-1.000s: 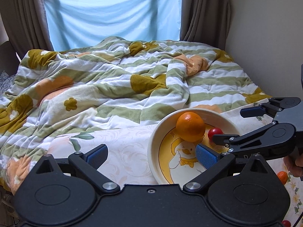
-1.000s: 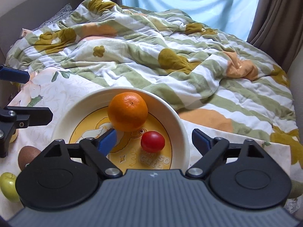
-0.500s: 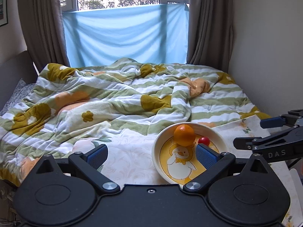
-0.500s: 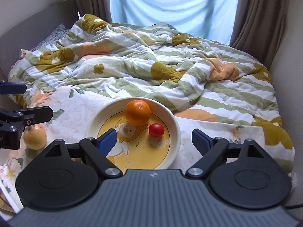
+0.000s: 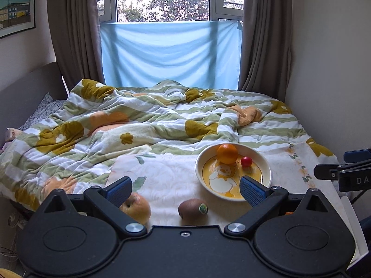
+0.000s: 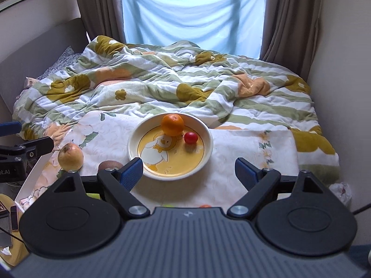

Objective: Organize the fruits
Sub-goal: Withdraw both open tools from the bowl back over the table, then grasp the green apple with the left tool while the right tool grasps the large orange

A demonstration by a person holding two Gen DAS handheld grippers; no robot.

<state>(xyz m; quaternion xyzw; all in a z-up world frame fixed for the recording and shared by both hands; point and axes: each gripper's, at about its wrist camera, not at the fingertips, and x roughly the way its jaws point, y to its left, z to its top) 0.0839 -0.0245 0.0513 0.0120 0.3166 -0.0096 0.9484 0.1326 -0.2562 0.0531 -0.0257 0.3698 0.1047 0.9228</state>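
On the bed's near end, a pale floral cloth (image 5: 176, 176) covers the surface; behind it a rumpled green-striped duvet (image 5: 148, 120), then a blue sheet (image 5: 169, 53) across the lower window, brown curtains (image 5: 74, 27) either side, beige walls, framed picture (image 5: 16, 7) on the left wall.

Left gripper (image 5: 185, 188): jaws wide apart, empty. Between its fingers and nearest sits a brown kiwi (image 5: 193, 209) with a sticker; a yellowish apple (image 5: 136, 208) sits just behind the left fingertip, partly hidden. Farther on, the duck-print plate (image 5: 266, 169) sits toward the right fingertip, which overlaps its near rim in view. On the plate's far side: an orange (image 5: 227, 153), a small red fruit (image 5: 246, 161) just beside it, apart.

Right gripper (image 6: 189, 173): jaws wide apart, empty, plate (image 6: 208, 143) lying between and beyond the fingertips. Orange (image 6: 172, 124) and red fruit (image 6: 190, 137) at plate's far half. Apple (image 6: 70, 156) and kiwi (image 6: 109, 165) left of the plate, on the cloth; kiwi partly behind the left fingertip. Slivers of green and orange items at the body's edge, unclear.

Versus one second ago: both cameras pulled back and up, plate now smaller and farther, window and walls visible, apple and kiwi entered left view. Fruit on the plate unmoved. Jaw width unchanged.
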